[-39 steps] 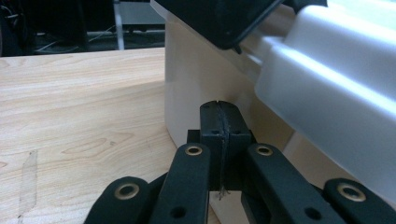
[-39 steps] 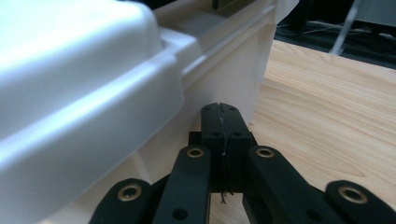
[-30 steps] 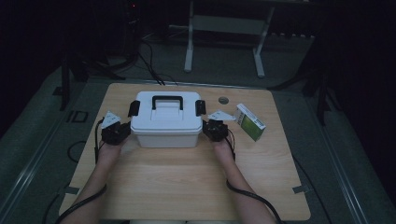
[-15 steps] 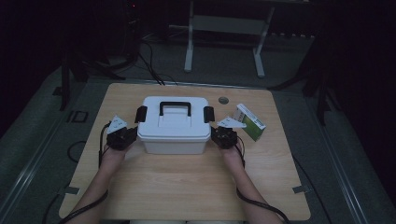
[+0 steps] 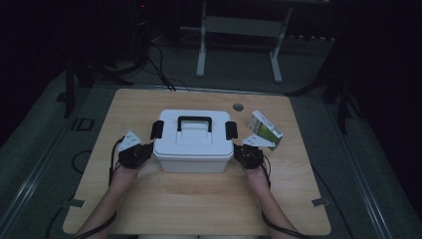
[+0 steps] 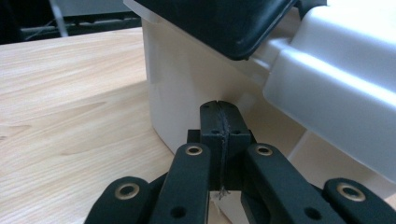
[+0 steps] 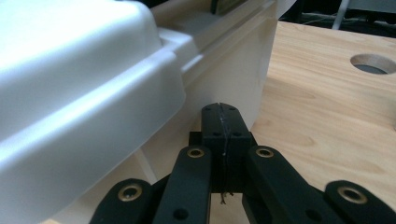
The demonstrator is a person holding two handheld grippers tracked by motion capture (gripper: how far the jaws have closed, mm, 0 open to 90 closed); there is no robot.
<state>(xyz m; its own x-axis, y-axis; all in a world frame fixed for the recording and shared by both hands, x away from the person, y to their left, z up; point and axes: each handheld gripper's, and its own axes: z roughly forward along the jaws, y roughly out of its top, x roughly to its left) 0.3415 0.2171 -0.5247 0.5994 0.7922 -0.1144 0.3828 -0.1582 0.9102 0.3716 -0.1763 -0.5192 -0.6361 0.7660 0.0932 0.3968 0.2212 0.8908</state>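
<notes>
Since the earlier frames the white storage box (image 5: 193, 142) and both hands have come nearer the person's edge of the desk (image 5: 199, 199), the box now well clear of the round hole (image 5: 238, 106).

High view: the box sits mid-desk, black handle on its lid, a black latch at each end. The left gripper (image 5: 142, 152) is against its left end, the right gripper (image 5: 241, 152) against its right end. A green and white carton (image 5: 265, 130) lies just beyond the right gripper.

Left gripper view: the fingers (image 6: 210, 122) are pressed together, empty, tips at the box wall below the latch (image 6: 224, 23).

Right gripper view: the fingers (image 7: 212, 123) are pressed together with nothing between them, beside the box's corner under the lid rim.
</notes>
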